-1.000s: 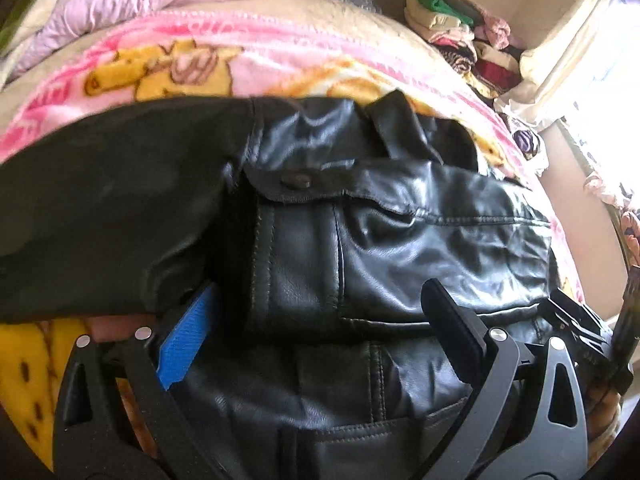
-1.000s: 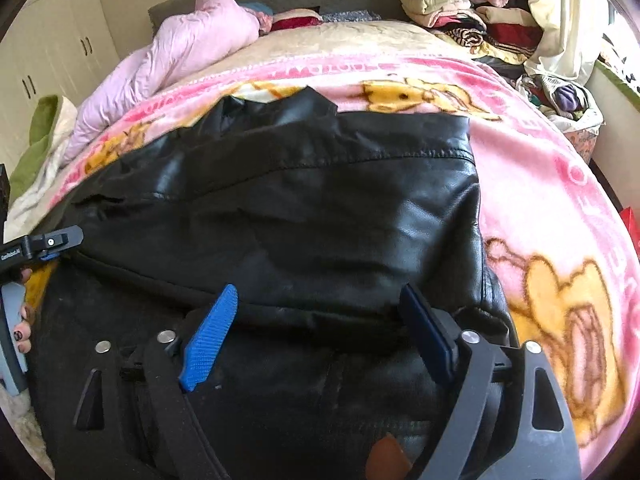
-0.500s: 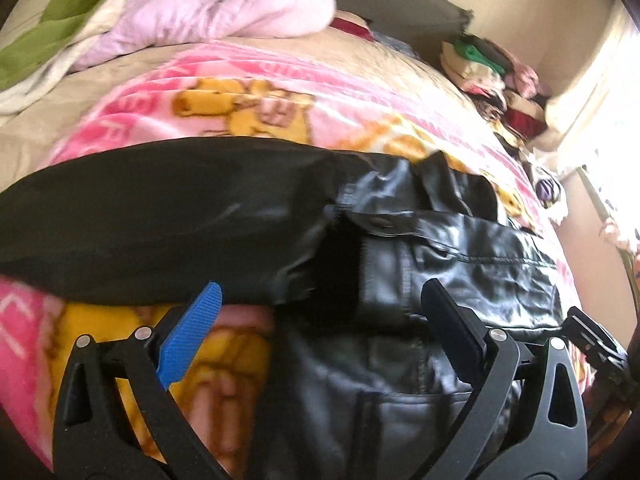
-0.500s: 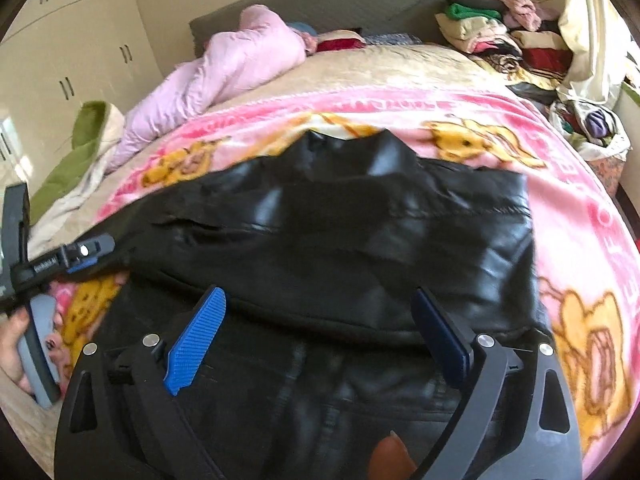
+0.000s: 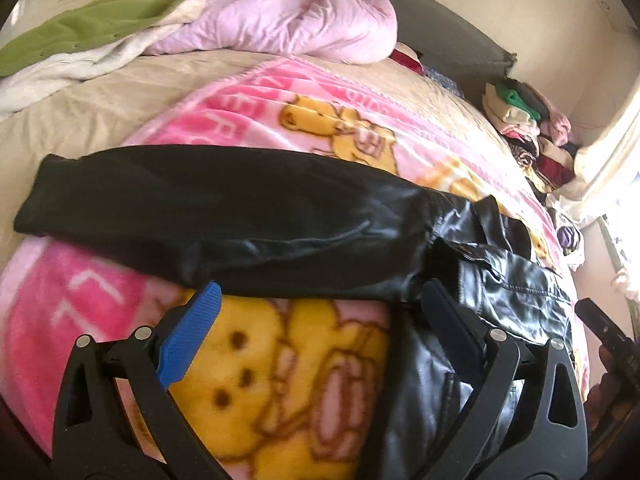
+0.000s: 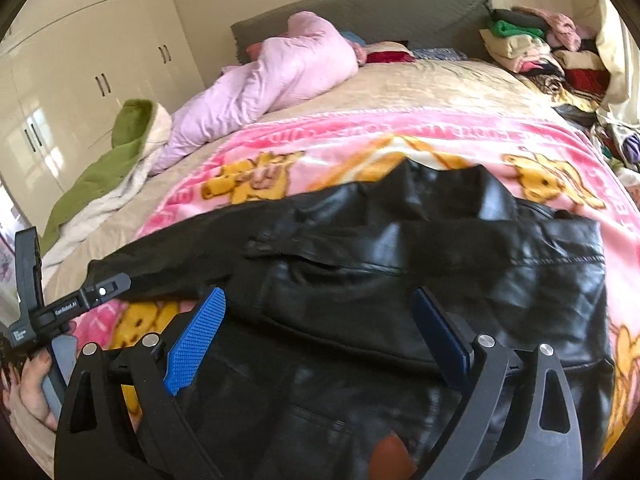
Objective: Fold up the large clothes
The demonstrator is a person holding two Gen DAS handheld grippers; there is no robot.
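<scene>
Black leather jacket (image 6: 400,280) spread beneath right tongs (image 6: 316,336), sleeve just beyond left tongs (image 5: 320,332), both agape, empty

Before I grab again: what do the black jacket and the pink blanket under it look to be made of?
Black jacket: looks like leather or faux leather, with a glossy sheen, stiff creases and topstitched seams; which one can't be told. Its outstretched sleeve looks more matte. Pink blanket: soft fleece or plush, with a fuzzy nap and printed cartoon bears.

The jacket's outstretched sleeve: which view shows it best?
Left wrist view: the sleeve lies across the blanket, cuff to shoulder. Right wrist view shows it foreshortened, its cuff hidden behind the left gripper.
</scene>
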